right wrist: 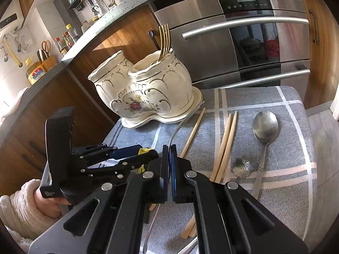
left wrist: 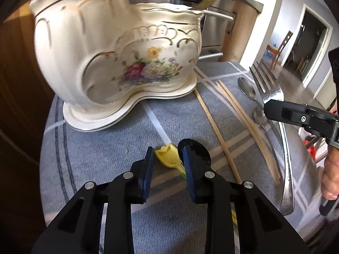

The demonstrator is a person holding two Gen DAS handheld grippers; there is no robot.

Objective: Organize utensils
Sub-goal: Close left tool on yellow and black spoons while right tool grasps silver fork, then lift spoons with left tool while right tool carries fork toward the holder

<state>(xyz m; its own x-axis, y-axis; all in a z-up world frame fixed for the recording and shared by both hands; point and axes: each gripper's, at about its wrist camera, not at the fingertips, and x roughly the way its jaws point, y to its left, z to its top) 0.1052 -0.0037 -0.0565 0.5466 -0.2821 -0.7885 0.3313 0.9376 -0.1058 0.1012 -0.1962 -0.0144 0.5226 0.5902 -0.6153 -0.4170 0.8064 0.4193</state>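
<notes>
Right gripper [right wrist: 169,165] pinching silver fork [left wrist: 275,97], right of frame. Left gripper [left wrist: 167,169] spread over black spoon [left wrist: 197,150], lower centre. Risk: edge-on grip lets fork twist, missing ceramic holder [right wrist: 148,89].

Cream holder [right wrist: 148,89] — gold-trimmed, floral — on grey white-striped cloth [right wrist: 286,127].

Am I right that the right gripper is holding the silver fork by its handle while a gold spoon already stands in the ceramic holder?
Not quite: the utensil standing in the ceramic holder is a gold fork, not a spoon; its tines show clearly in the right wrist view. The rest holds: the right gripper is shut on the silver fork by its handle.
</notes>
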